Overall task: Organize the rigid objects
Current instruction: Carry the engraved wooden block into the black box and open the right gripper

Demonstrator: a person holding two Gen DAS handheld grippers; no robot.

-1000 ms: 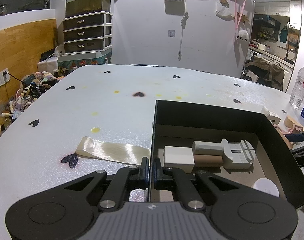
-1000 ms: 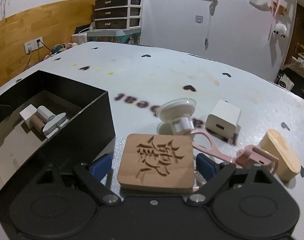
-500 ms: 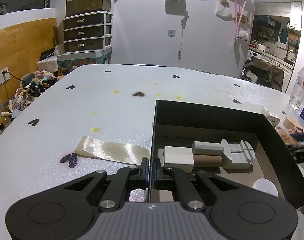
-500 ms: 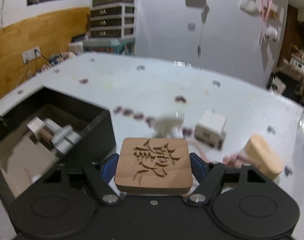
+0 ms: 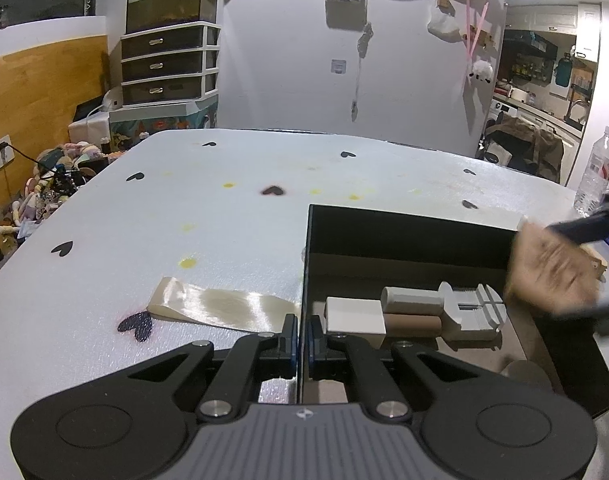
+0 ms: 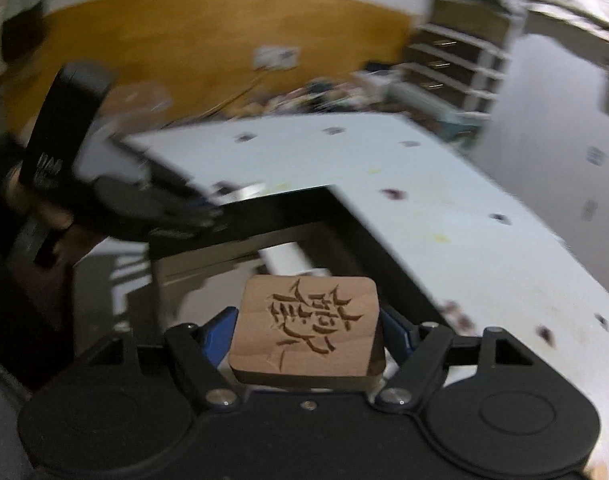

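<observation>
The right tool point(image 6: 307, 332) is pinching a carved wooden block point(image 6: 307, 330) above the black box point(image 5: 404, 228). The left tool point(image 5: 300, 332) is pressed onto the box's left wall, near the worktop's point(image 5: 184, 208) front edge.

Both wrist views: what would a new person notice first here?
First, the carved wooden block, held between the jaws of the right gripper over the black box. Next, the left gripper, its jaws clamped on the box's left wall. Inside the box lie a white block and a gray cylinder.
</observation>
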